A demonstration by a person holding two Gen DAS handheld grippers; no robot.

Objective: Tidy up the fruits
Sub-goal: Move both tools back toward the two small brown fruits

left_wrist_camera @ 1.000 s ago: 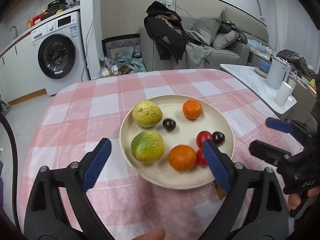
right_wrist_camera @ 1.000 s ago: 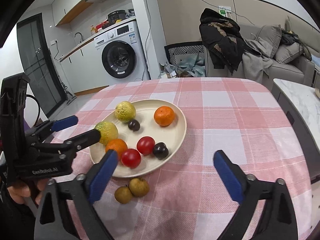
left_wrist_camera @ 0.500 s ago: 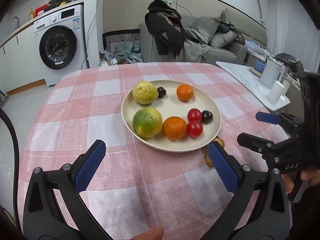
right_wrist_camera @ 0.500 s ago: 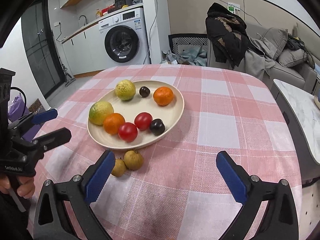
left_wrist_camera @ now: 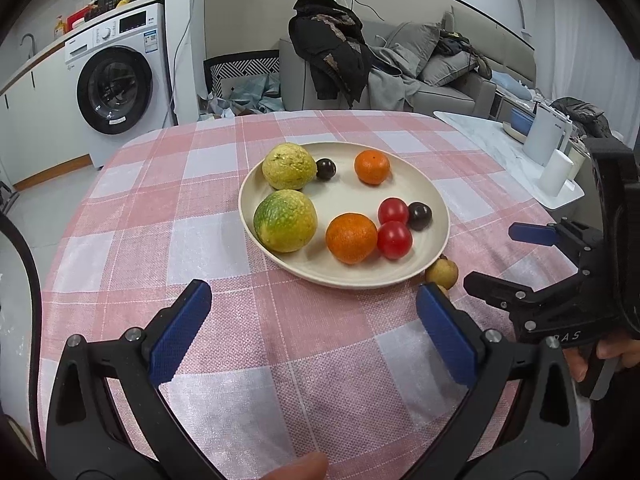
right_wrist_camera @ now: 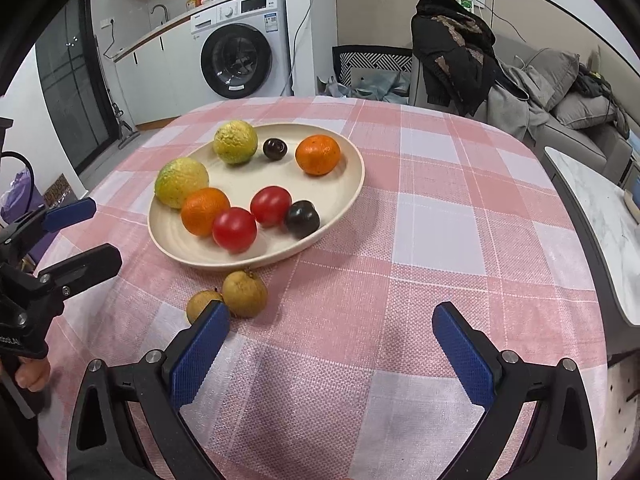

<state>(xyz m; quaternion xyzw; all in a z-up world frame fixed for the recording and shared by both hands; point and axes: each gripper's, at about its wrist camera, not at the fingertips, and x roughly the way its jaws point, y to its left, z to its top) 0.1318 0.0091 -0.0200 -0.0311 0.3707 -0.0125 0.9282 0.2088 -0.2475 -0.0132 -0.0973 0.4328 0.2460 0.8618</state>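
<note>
The desk (right_wrist_camera: pixel 440 208) has a pink checked cloth. The plate (right_wrist_camera: pixel 344 196) on it holds eight fruits. Two brown fruits (right_wrist_camera: pixel 245 294) sit just beside the plate. The left tool (left_wrist_camera: pixel 312 336) and right tool (right_wrist_camera: pixel 332 352) are wide open, holding nothing.

Both wrist cameras face forward along open fingers, above the near table edge; each views the plate (left_wrist_camera: pixel 434 196) (right_wrist_camera: pixel 352 152), left view from its left, right view from its right
</note>
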